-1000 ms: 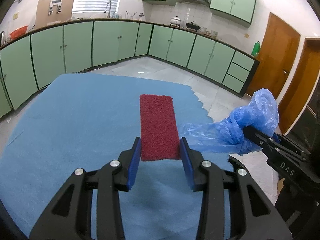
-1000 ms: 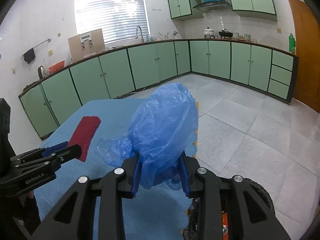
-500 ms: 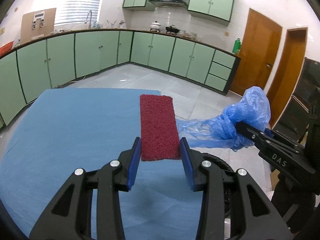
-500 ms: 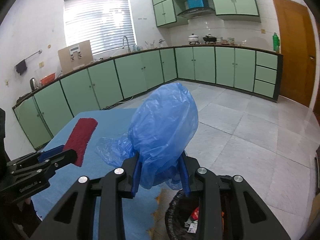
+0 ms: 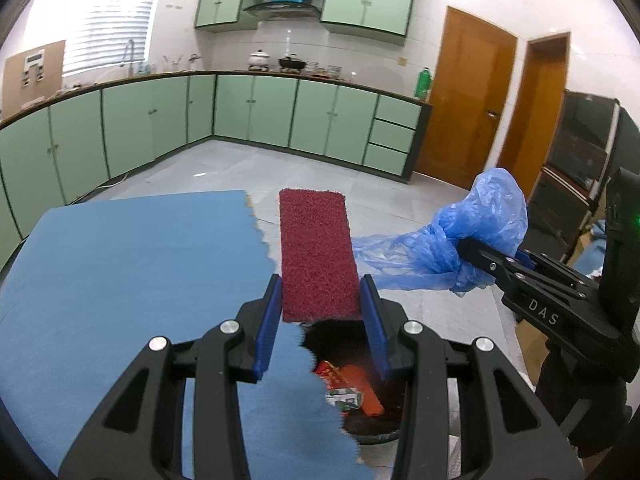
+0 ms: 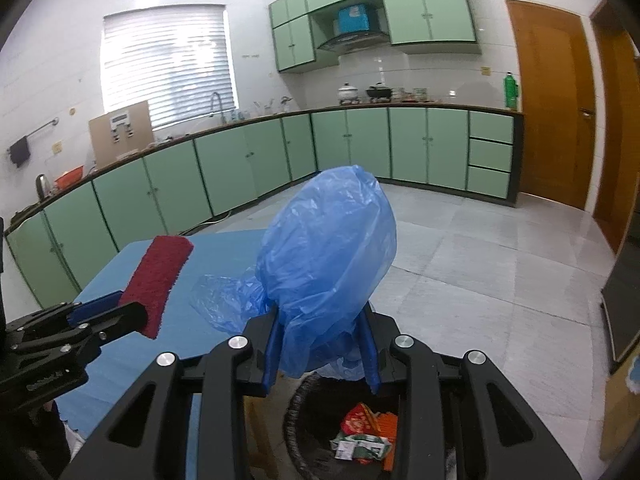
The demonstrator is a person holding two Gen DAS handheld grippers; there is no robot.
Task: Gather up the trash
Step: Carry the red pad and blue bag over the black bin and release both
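Clearly, "DAS" marks the right gripper (image 5: 476, 254) clamping blue bag (image 5: 480, 232).

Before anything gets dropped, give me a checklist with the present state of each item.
1. Left gripper clamped on red pad: ok.
2. Right gripper clamped on blue bag: ok.
3. Trash bin open, with wrappers already inside: ok.
4. Bag hanging over the bin's mouth: ok.
5. Red pad fully past the blue cloth and over the bin: cannot tell.
6. Room left in the bin for both: cannot tell.
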